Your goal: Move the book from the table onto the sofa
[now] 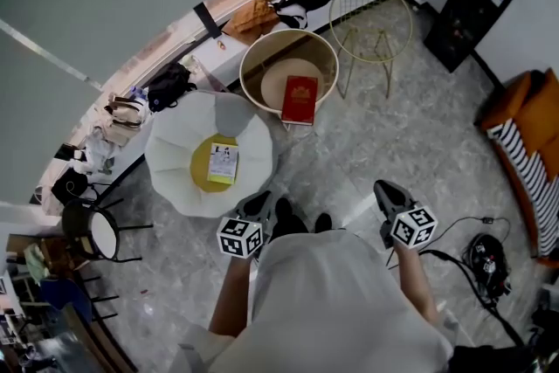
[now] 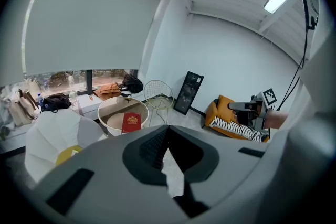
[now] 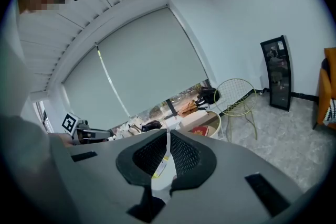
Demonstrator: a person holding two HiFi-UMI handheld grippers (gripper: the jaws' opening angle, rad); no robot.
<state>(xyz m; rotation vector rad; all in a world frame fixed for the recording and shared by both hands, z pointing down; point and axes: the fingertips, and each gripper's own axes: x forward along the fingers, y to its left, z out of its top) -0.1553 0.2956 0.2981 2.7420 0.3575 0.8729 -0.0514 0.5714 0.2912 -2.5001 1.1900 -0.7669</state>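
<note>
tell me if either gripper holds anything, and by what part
Nothing is held: left gripper and right gripper are both shut and empty. The book lies on the table.

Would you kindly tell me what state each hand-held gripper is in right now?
Left hand-held gripper: closed, holding nothing.
Right hand-held gripper: closed, holding nothing.

Ahead of me the book [image 1: 299,99] lies inside the round table [image 1: 245,74], with a wire stool [image 1: 370,9] just right of it. Nearer, to the left, a booklet [image 1: 223,163] rests on an armchair [image 1: 175,162]. I see the sofa [image 1: 541,113] far right.
</note>
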